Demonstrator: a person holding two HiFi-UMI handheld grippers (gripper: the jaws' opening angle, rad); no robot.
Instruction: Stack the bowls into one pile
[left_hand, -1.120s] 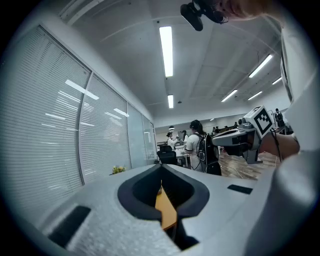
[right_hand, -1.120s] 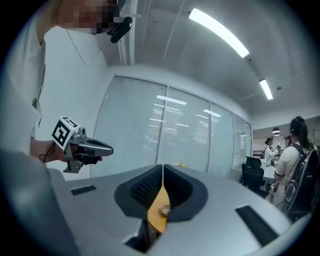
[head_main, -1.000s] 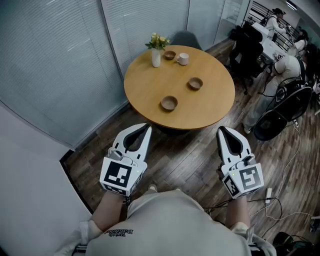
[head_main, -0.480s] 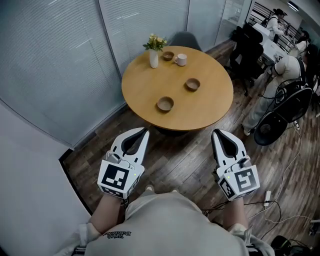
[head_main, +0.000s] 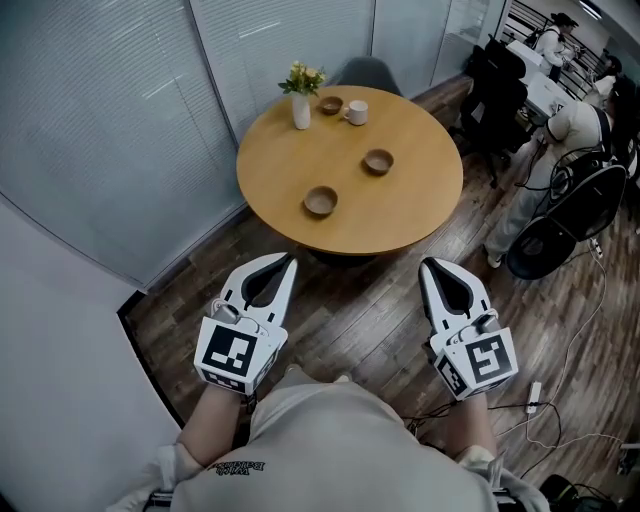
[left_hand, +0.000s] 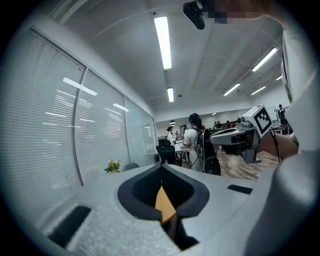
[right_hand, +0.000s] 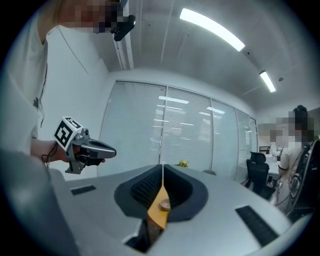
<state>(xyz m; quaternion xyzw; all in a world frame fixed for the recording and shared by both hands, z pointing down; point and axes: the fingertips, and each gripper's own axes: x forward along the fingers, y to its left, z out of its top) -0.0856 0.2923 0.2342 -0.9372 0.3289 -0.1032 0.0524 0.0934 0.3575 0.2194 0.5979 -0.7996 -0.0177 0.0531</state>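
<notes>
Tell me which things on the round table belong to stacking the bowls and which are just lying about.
For the job: near bowl, middle bowl, far bowl.
Just lying about: white mug, flower vase.

Three small brown bowls stood upright and unstacked, well apart from one another on the round wooden table (head_main: 280, 165). The near bowl (head_main: 320, 201) sat towards the table's front edge, and the middle bowl (head_main: 378, 161) lay further back and to its right. The far bowl (head_main: 330, 105) sat at the table's back edge, between the vase (head_main: 301, 108) and the mug (head_main: 355, 112).
</notes>
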